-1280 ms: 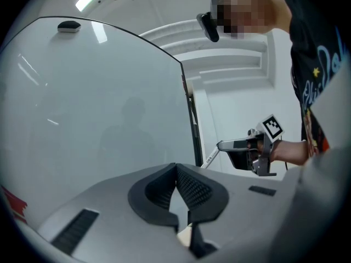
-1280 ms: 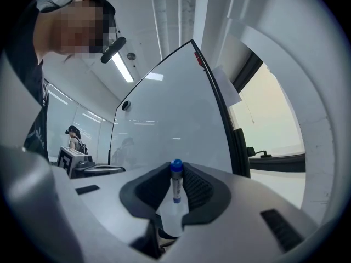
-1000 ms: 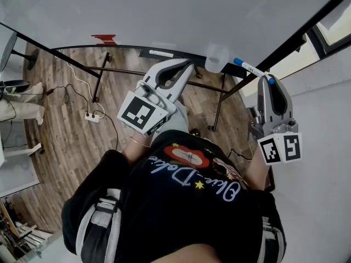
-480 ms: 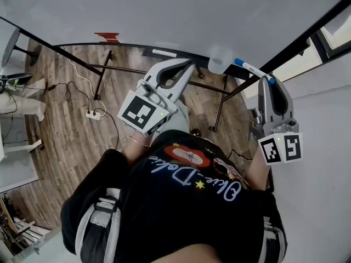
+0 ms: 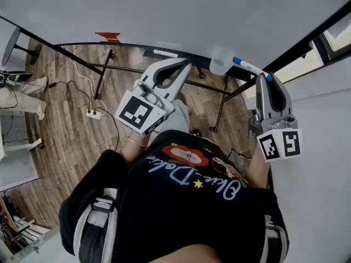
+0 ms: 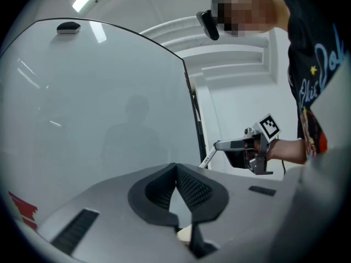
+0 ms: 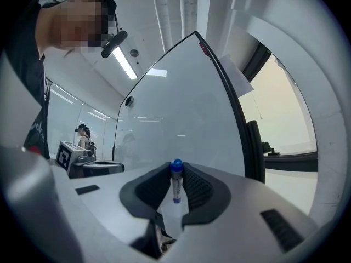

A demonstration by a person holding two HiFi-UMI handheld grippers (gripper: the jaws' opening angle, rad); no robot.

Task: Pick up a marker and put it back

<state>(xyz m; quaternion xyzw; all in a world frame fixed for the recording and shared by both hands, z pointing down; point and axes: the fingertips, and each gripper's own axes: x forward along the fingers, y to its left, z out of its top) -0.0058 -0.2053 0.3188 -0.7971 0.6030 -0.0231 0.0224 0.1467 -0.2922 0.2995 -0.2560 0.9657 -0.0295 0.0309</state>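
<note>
Hardly anything has shifted over the last second. The right gripper (image 5: 267, 76) stays clamped on the marker (image 5: 249, 67), and both sit at the right of the scene, close to the lower edge of the whiteboard (image 5: 164, 15), just as they did a moment ago. From the right gripper view the marker (image 7: 175, 181) stands pinched between the two pads with its blue cap at the top. The board fills the far side behind it. Whether the marker actually touches the board I cannot tell from where I stand. The left gripper (image 5: 189, 64) has barely drifted. It hangs to the left of the marker and well apart from it, pointing at the board with its jaw tips pressed together and nothing between them, which the left gripper view (image 6: 176, 166) confirms. That same view catches the right gripper (image 6: 219, 145) off to the right with the marker (image 6: 208, 156) slanting down from its tip. I would say the pick-up half of the job is done and the put-back half has not started. The person seems to be pausing with the marker in hand, and the next thing needed is carrying it to its resting place, which I cannot make out.
</note>
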